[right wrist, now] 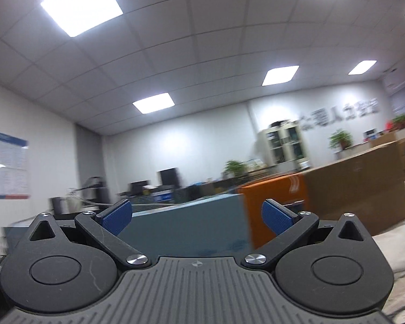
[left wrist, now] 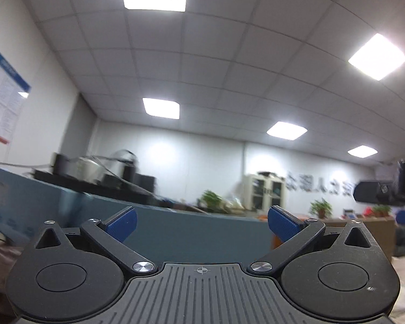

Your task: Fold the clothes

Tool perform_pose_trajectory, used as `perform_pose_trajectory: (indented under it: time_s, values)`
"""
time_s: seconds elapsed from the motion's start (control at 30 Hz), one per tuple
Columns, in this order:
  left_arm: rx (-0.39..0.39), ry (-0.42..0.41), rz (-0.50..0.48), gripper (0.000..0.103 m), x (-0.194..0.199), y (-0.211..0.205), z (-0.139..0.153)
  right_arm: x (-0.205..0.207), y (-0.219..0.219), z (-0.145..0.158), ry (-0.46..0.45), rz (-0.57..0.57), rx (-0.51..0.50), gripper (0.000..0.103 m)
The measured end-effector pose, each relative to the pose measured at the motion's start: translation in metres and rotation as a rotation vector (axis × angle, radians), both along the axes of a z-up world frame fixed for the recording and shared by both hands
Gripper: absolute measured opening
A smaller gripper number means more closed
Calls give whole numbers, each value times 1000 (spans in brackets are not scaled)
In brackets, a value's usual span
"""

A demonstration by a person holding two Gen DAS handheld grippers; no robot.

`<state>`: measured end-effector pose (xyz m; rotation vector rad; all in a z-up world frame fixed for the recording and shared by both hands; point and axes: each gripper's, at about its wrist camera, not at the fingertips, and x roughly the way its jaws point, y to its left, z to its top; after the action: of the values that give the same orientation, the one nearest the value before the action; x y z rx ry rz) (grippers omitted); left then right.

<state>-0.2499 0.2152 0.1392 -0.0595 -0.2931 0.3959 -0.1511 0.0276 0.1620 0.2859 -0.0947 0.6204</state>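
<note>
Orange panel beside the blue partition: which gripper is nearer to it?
Right, probably. The orange panel looms large just right of the right gripper, whose jaws are open; the left gripper sees only a sliver of it, off to its right.

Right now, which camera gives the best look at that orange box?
The right wrist view: the orange box fills the space right of the blue partition, one face plain though blurred. The left wrist view shows only an orange sliver behind its fingertip, likely the same box.

Open air is lying between both spread jaws; ahead, a blue partition [left wrist: 191, 232] and an orange box [right wrist: 275, 205] are blocking.
</note>
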Motion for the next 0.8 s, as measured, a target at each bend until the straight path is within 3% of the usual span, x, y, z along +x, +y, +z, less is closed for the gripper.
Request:
perform_pose_trajectory:
  time_s: [0.07,0.13,0.23,0.37,0.5,0.6,0.7,0.8]
  values:
    - [0,-20,66,103,-20,27,13,-4,25,15,22,105,-4,103]
    - [-67,-14,90,103,-44,59,19,-3,58,28,36,205,-52,103]
    - [-320,9,60,103,-70,113,0,-3,109,27,18,300,-170,103]
    - [-693,43,-47,103,-98,169,-60,7,184,-7,64,454,-359,103]
    - [-1069,-107,-110,103,-127,205,-132,11,233,-50,87,671,-540,103]
    - [-1269,-151,-180,103,-124,225,-168,-4,250,-74,28,691,-655,103]
    - [-1272,-82,-169,103,-102,237,-171,-9,264,-106,-69,684,-763,103]
    - [-1263,-6,-152,103,-79,248,-171,-1,282,-118,-63,691,-818,103]
